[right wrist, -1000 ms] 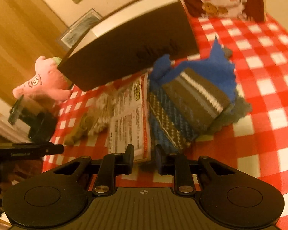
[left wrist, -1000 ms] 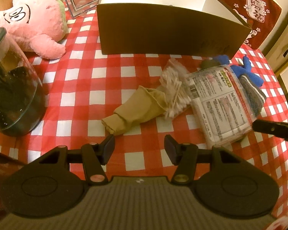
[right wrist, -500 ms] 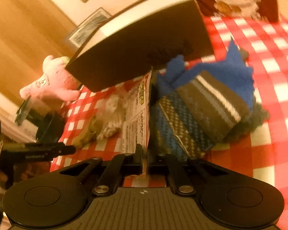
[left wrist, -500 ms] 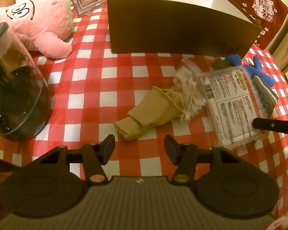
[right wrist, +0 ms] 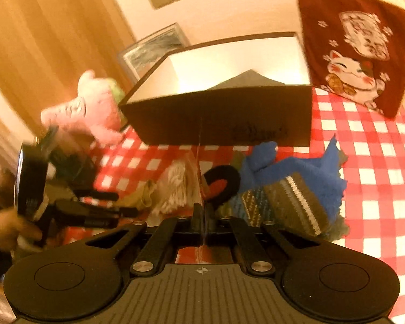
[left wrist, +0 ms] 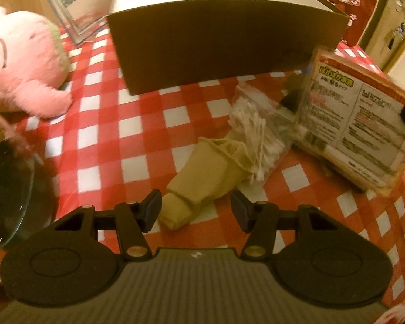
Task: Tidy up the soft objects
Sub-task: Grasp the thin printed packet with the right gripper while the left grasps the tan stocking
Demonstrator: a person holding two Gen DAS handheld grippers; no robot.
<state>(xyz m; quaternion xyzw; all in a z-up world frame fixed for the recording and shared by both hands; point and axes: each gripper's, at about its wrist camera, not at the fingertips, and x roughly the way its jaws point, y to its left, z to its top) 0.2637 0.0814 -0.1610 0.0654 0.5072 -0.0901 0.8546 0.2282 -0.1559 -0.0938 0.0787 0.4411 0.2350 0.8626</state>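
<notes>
Two tongs work over the checked worktop [left wrist: 137, 124]: right tongs [right wrist: 202, 216] clamp the printed packet [left wrist: 351, 132] upright at three o'clock; left tongs [left wrist: 195, 210] gape around the beige stocking [left wrist: 208, 178]. Cotton swabs [left wrist: 253, 127] crowd between; the cardboard box [left wrist: 224, 43] stands at twelve, the pink plush [left wrist: 21, 64] at ten.

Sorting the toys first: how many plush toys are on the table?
1: a pink plush at the table's far left, beside the box. Others may be hidden inside the box.

Checked tablecloth [left wrist: 137, 132] under box [left wrist: 224, 43], sock [left wrist: 202, 181]
</notes>
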